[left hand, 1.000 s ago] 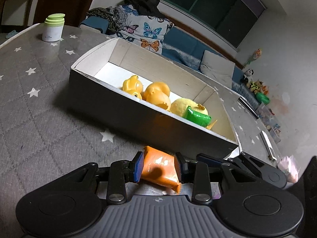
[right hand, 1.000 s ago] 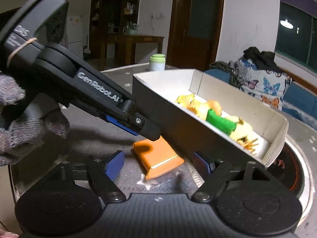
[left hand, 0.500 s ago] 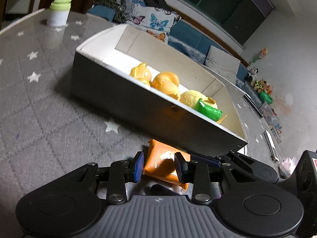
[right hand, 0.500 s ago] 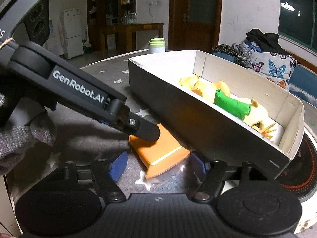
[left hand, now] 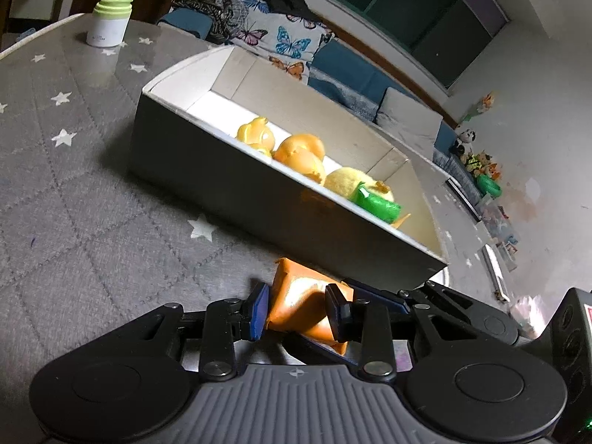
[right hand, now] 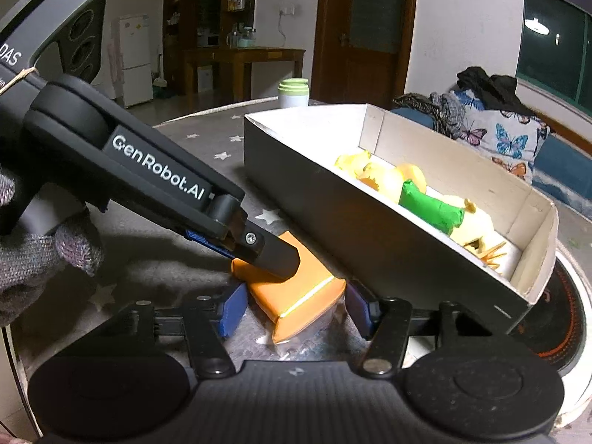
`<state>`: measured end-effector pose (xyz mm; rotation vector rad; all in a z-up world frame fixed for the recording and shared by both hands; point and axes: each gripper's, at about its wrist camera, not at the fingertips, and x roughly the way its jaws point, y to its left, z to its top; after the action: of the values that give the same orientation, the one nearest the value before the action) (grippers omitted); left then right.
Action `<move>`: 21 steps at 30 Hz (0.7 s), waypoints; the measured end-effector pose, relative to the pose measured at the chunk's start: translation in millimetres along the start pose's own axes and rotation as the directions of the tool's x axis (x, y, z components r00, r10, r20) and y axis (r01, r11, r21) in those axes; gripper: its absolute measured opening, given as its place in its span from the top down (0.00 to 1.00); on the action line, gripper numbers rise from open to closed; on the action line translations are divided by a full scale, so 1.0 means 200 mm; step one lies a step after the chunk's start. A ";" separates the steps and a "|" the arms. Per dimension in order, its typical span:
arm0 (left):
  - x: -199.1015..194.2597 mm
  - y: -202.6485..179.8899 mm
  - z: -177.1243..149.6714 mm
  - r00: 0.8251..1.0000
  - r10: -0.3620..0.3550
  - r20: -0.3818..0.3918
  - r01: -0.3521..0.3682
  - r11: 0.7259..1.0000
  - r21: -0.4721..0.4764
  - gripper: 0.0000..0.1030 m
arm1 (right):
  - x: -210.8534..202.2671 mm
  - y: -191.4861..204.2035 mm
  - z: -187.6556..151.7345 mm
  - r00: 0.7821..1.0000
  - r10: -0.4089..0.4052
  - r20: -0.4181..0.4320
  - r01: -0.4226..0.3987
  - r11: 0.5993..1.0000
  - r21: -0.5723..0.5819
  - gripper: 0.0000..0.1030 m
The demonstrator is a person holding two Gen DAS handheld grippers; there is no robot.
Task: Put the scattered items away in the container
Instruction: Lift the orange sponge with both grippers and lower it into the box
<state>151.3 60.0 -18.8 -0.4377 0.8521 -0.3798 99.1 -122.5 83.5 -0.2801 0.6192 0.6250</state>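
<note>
An orange packet lies on the grey star-patterned table just in front of the long cardboard box. My left gripper is shut on the orange packet, its blue pads on both sides. In the right wrist view the packet sits between the pads of my right gripper, which is open around it. The left gripper's finger presses on the packet's top. The box holds yellow and orange toys and a green item.
A white jar with a green lid stands at the table's far edge. A round plate with an orange ring lies under the box's right end. A sofa with butterfly cushions is beyond the table.
My left gripper has stayed shut on the orange packet and turned it a little. My right gripper has moved closer, its open pads now on either side of the packet.
</note>
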 end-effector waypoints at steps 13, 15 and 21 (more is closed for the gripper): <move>-0.14 -0.09 0.19 0.990 -0.037 0.137 0.032 0.999 0.038 0.66 | -0.12 -0.03 0.19 0.993 -0.035 0.115 0.040 0.998 -0.045 0.43; -0.14 -0.08 0.25 0.988 -0.039 0.152 0.033 0.999 0.038 0.66 | -0.10 -0.05 0.24 0.991 -0.038 0.127 0.044 0.998 -0.045 0.43; -0.07 -0.02 0.40 0.984 -0.042 0.170 0.041 0.999 0.006 0.66 | -0.01 -0.11 0.39 0.990 -0.051 0.130 0.056 0.998 -0.039 0.43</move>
<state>205.0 79.6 38.0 -0.4791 0.6768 -0.3760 147.1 -108.1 146.2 -0.2931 0.4734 0.6001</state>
